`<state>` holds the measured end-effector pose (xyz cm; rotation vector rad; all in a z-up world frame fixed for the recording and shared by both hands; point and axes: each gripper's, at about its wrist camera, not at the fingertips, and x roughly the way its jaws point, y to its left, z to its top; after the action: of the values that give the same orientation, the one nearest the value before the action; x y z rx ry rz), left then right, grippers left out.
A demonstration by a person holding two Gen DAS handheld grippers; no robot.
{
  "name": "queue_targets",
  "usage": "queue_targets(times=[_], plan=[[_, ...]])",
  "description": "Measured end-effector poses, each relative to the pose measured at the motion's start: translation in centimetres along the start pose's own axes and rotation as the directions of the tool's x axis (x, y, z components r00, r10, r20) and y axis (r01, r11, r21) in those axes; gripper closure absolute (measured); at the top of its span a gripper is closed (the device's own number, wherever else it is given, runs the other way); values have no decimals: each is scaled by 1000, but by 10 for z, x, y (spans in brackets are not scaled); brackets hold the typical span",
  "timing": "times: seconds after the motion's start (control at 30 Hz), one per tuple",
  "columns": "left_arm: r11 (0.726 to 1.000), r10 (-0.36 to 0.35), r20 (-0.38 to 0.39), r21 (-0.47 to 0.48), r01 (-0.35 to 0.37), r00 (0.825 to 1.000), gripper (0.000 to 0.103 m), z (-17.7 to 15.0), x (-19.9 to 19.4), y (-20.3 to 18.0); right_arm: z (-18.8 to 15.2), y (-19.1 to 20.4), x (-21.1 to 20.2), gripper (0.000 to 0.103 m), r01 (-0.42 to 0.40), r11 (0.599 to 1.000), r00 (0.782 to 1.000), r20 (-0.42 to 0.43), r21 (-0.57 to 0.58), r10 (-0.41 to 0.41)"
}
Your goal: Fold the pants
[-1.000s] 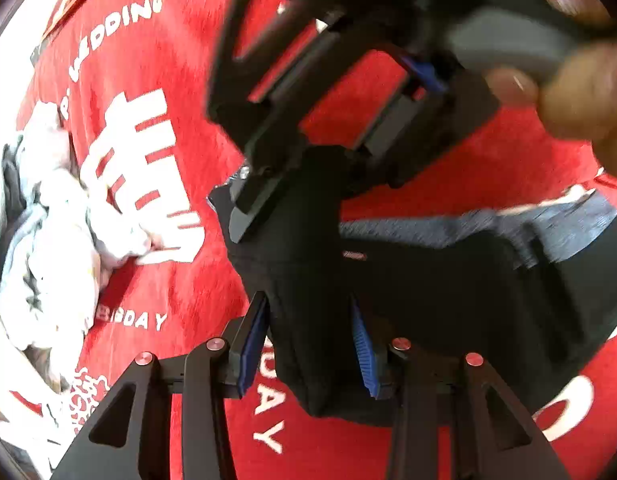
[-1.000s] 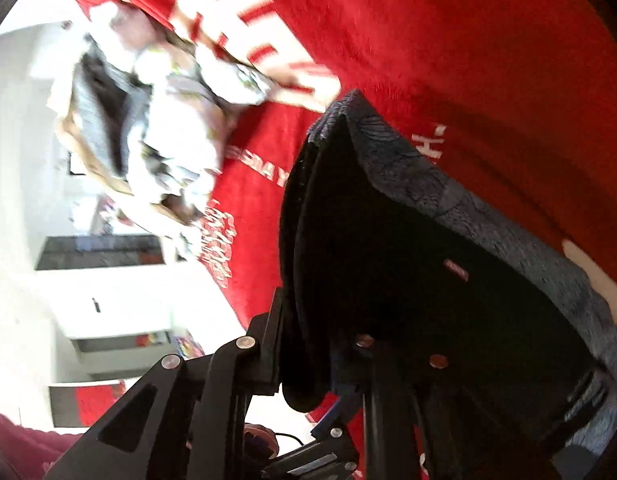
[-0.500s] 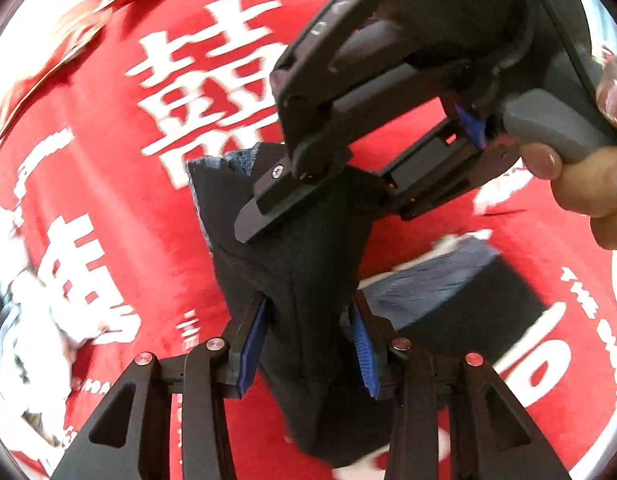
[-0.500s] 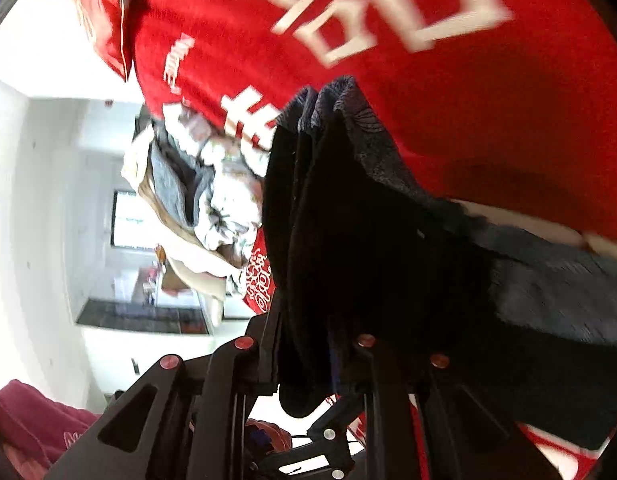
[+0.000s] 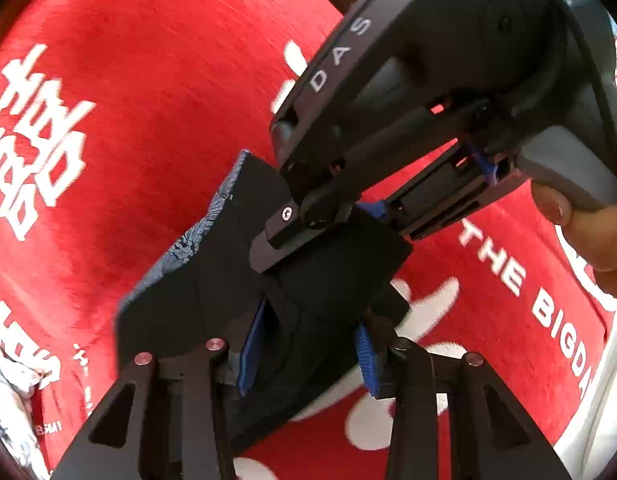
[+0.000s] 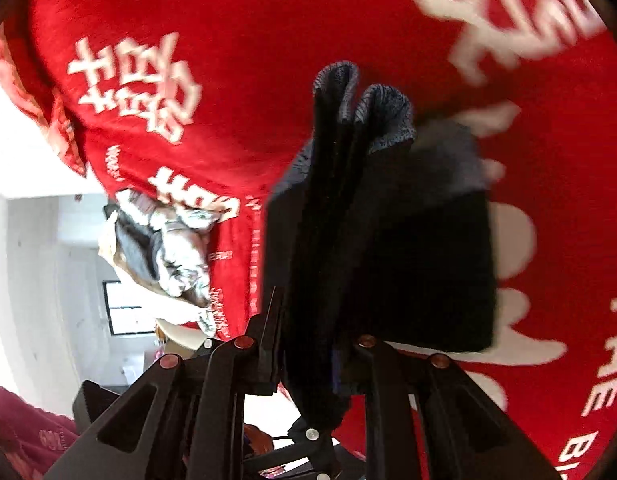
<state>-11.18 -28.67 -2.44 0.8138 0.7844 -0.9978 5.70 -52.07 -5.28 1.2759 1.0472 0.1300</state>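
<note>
One pants (image 5: pixel 212 280), two claws (image 5: pixel 304 352)

Home room, red printed cloth (image 6: pixel 268 60), laundry pile (image 6: pixel 164 248)

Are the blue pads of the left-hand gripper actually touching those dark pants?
Touching. The left wrist view shows the left gripper with both blue pads pressed against a bunched fold of the dark pants, no gap on either side.

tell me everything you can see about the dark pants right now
The pants are black with a blue-grey mottled weave along the edges, soft and thick-looking. They are bunched into several layers and held off the red cloth below. The left claw grips one part between its blue pads, and the right claw clamps another folded bundle, whose two rounded folds stick up past its fingers. No waistband or hem can be made out.
</note>
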Motion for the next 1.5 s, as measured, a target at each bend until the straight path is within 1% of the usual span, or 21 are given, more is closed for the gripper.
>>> queue_targets(times=[0.1,0.17,0.23,0.27,0.3,0.37,0.43,0.5,0.57,0.63,0.67,0.73,0.77,0.87,0.93,0.97,1.0,1.1,1.27,1.37,1.5], plan=[[1000,-13,-67,15,14,998,62,-7,20,-12,-6,-31,7,84,30,998,1000,-6,48,-30],[1000,-12,-84,22,14,996,59,-11,24,-13,-9,-44,11,84,25,997,1000,-2,67,-25],[999,-31,-97,33,34,995,58,-13,25,-11,-9,-52,15,83,26,996,1000,7,85,-27],[998,-40,-102,38,45,994,51,-13,24,-9,-10,-57,14,83,26,996,1000,10,88,-27],[998,-53,-111,31,56,992,40,-14,22,-6,-9,-56,15,82,33,996,999,12,87,-34],[996,-83,-121,-22,81,989,33,-15,14,8,-10,-57,10,80,60,995,998,17,74,-62],[992,-116,-144,-71,106,983,31,-17,8,22,-7,-48,8,80,116,993,993,15,39,-116],[991,-82,-164,-115,64,983,18,-20,3,37,-9,-43,5,80,163,987,987,5,7,-163],[983,-64,-171,-178,33,983,17,-24,-4,57,-9,-38,6,80,193,981,981,0,-3,-193],[968,-52,-191,-250,3,980,17,-29,-7,79,-9,-36,2,80,221,975,975,19,-5,-221],[959,-49,-201,-282,-10,978,17,-33,-6,85,-10,-31,0,83,248,968,968,40,-31,-247],[932,-40,-231,-359,-47,972,17,-42,-4,109,-11,-12,2,84,337,933,941,70,-126,-331],[922,-35,-244,-381,-63,969,17,-47,-3,116,-11,-5,6,84,367,917,930,73,-156,-359],[889,-25,-292,-444,-112,956,17,-63,6,138,-7,11,25,84,483,838,874,78,-256,-480],[872,-26,-331,-469,-141,943,17,-69,16,147,-7,8,35,83,537,791,838,82,-293,-539],[864,-32,-345,-481,-147,938,17,-72,21,151,-8,5,38,82,552,778,828,83,-301,-555],[858,-41,-353,-492,-149,935,17,-74,25,153,-10,2,38,81,556,779,826,86,-289,-557],[845,-64,-356,-517,-140,932,17,-78,31,156,-13,-8,29,75,542,813,840,92,-216,-535],[843,-72,-355,-521,-133,932,17,-80,35,156,-23,-12,16,70,545,823,838,77,-160,-540],[845,-63,-373,-513,-149,926,0,-82,39,155,-26,-15,9,69,548,824,836,78,-145,-543],[836,-85,-372,-531,-137,924,0,-84,41,157,-27,-10,12,67,549,827,836,79,-117,-544]])
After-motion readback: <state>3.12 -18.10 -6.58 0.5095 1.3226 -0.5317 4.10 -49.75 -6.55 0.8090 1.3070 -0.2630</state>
